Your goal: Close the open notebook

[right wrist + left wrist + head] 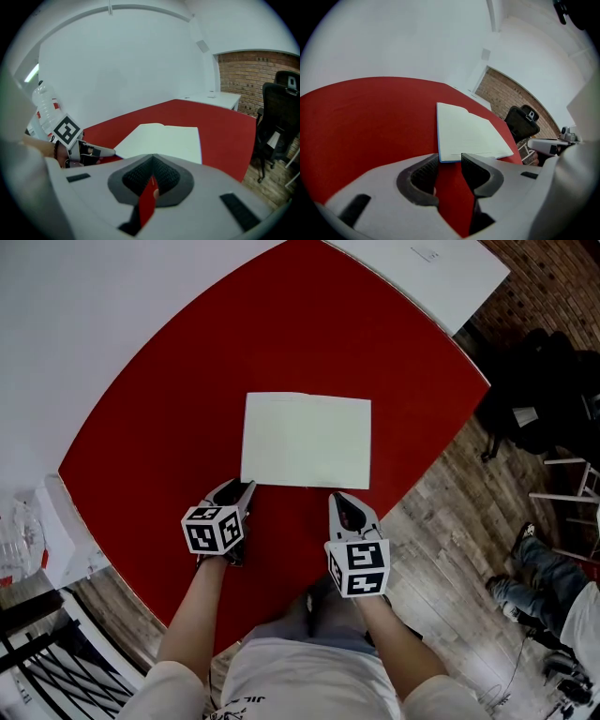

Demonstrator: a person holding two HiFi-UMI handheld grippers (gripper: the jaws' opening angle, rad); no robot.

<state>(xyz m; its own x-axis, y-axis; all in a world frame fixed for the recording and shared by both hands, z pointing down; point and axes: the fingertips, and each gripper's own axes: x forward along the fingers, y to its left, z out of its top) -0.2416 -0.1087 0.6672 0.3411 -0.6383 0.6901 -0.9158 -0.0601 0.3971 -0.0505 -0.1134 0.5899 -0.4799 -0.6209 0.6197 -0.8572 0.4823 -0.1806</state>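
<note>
An open notebook (307, 440) lies flat with blank white pages on the red table (169, 409). My left gripper (246, 487) hovers just short of the notebook's near left corner. In the left gripper view its jaws (450, 161) stand open, with only red table between them and the notebook's blue-edged corner (468, 133) right beyond the tips. My right gripper (337, 500) sits near the notebook's near right edge. In the right gripper view its tips (152, 161) meet, shut on nothing, and the notebook (164, 138) lies ahead.
The red table's curved edge (441, 456) runs along the right, above a wooden floor. A white table (422, 268) stands at the back. A black chair (544, 390) and a person's legs (534, 577) are at the right. A water bottle (47, 110) stands at the left.
</note>
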